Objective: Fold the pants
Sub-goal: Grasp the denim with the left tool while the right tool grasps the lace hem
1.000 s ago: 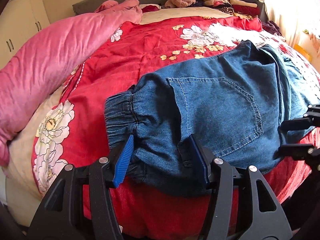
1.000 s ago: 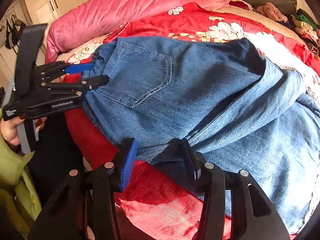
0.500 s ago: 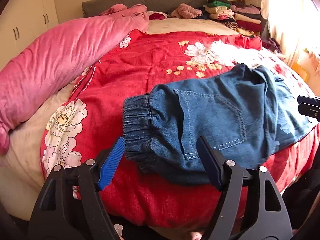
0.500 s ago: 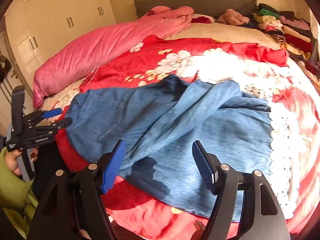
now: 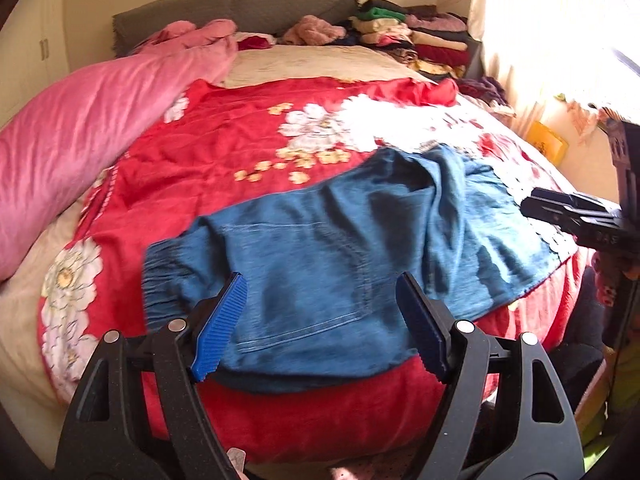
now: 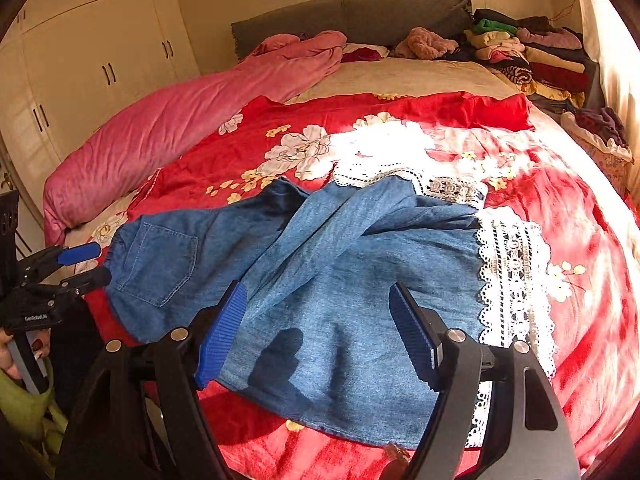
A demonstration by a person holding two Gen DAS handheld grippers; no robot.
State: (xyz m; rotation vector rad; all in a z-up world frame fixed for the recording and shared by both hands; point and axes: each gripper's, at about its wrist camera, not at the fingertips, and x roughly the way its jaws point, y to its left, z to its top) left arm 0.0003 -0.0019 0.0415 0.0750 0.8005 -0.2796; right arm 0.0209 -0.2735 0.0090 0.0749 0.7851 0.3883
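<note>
Blue denim pants (image 5: 340, 240) lie flat but rumpled across the near edge of the red flowered bedspread (image 5: 224, 148), with the elastic waistband (image 5: 164, 276) at the left and the legs running right. My left gripper (image 5: 320, 280) hovers open above the seat and back pocket, with nothing pressed between its blue pads. In the right wrist view the pants (image 6: 320, 240) are doubled over with a diagonal crease, and my right gripper (image 6: 317, 286) hangs open over the leg end, touching nothing. The left gripper (image 6: 100, 262) shows beside the waistband. The right gripper (image 5: 568, 216) shows past the leg hems.
A white lace cloth (image 6: 512, 272) lies under the pants' right end. A long pink quilt (image 5: 88, 128) runs along the bed's left side. Folded clothes are stacked (image 5: 404, 36) at the far right by the grey headboard. Cream cupboards (image 6: 92, 60) stand to the left.
Both grippers have let go of the pants, opened wide and drawn back and upward. The pants now rest on the bedspread on their own.
</note>
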